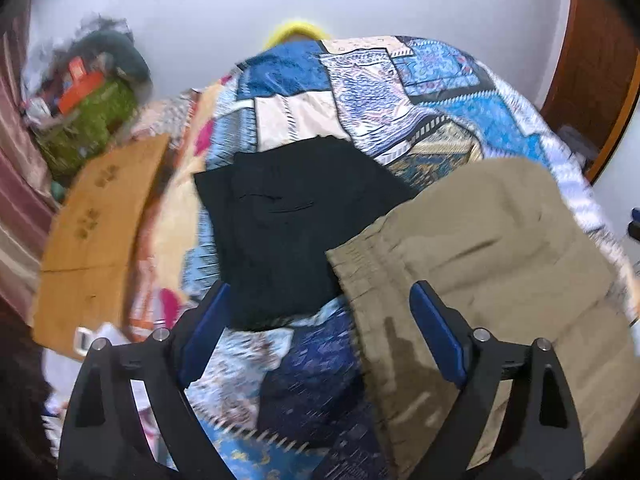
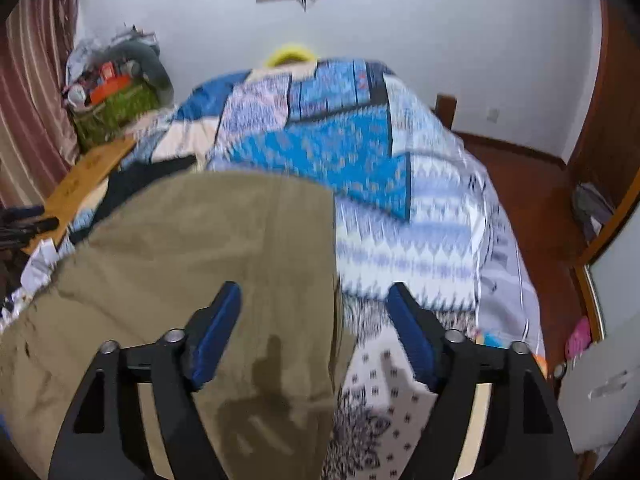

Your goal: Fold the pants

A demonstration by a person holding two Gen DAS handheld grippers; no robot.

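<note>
Left wrist view: left gripper (image 1: pixel 320 332) released, nothing between its pads; khaki pants (image 1: pixel 492 264) folded on the quilt (image 1: pixel 400 92) at 4 o'clock, black pants (image 1: pixel 288 216) at centre. Right wrist view: right gripper (image 2: pixel 314 330) released above the khaki pants (image 2: pixel 200 264) at 8 o'clock. Fold apparently just set down; next, probably another garment to grasp.

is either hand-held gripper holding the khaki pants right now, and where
Nothing is held. The left hand-held gripper and right hand-held gripper both stand open above the khaki pants, which lie on the bed.
</note>
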